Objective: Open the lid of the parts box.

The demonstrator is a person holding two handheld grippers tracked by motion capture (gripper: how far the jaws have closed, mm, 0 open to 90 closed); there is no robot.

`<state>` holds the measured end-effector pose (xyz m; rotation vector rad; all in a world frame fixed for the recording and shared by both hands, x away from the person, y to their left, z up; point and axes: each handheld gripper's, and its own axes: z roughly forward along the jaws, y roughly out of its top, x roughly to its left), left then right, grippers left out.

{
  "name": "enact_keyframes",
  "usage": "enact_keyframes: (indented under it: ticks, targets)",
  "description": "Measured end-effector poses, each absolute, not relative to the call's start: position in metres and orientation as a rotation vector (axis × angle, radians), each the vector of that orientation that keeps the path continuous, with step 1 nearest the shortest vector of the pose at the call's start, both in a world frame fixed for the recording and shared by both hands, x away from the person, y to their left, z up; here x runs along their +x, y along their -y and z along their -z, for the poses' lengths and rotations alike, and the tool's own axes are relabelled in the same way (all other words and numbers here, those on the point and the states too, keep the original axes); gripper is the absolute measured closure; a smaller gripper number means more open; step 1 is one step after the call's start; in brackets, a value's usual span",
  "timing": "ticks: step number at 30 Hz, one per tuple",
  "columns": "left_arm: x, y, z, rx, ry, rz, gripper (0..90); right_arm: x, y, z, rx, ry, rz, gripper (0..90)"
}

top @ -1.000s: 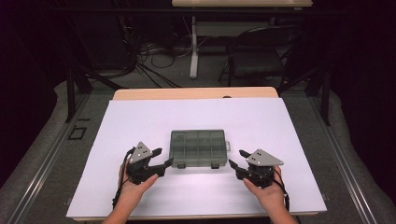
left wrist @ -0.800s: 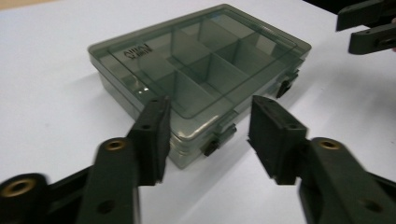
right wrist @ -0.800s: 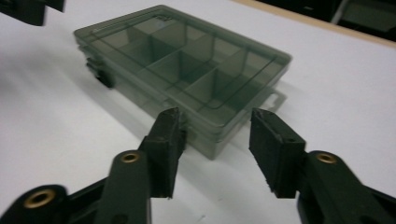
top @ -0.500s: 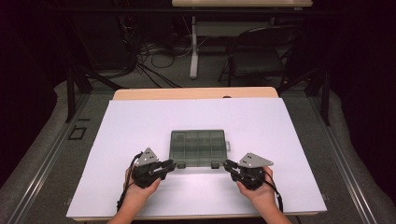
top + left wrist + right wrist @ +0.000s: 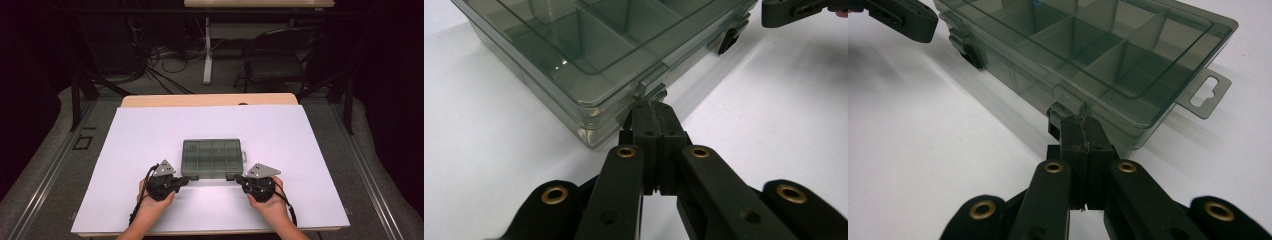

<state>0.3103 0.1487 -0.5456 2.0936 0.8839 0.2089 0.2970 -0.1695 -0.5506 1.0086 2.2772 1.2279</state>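
A smoky translucent compartment box [image 5: 212,156] lies with its lid down at the middle of the white table [image 5: 150,130]. My left gripper [image 5: 186,179] is shut, and its tips touch the box's front left latch [image 5: 651,92]. In the left gripper view the joined jaws [image 5: 653,107] meet the box [image 5: 589,45] right at that latch. My right gripper [image 5: 238,178] is also shut. Its tips [image 5: 1079,122] press just under the front right latch [image 5: 1068,97] of the box [image 5: 1108,40]. Nothing is held between either pair of jaws.
A hang tab [image 5: 1204,92] sticks out from the box's right end. Behind the white surface runs a wooden table edge [image 5: 210,100]. Beyond it are a chair [image 5: 272,65] and cables [image 5: 160,75] on the dark floor. White surface stretches on all sides of the box.
Both grippers have come inward from beside the box's front corners. Their shut tips now meet the two front latches. The box has not moved.
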Motion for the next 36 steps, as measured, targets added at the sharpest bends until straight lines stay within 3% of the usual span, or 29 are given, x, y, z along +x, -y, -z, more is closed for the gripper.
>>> enact_keyframes:
  ticks: [36]
  targets:
    - [0.3125, -0.1445, 0.5453, 2.083, -0.912, -0.235, 89.5, 0.3024, 0.1678, 0.5538, 1.047, -2.278, -1.243, 88.8]
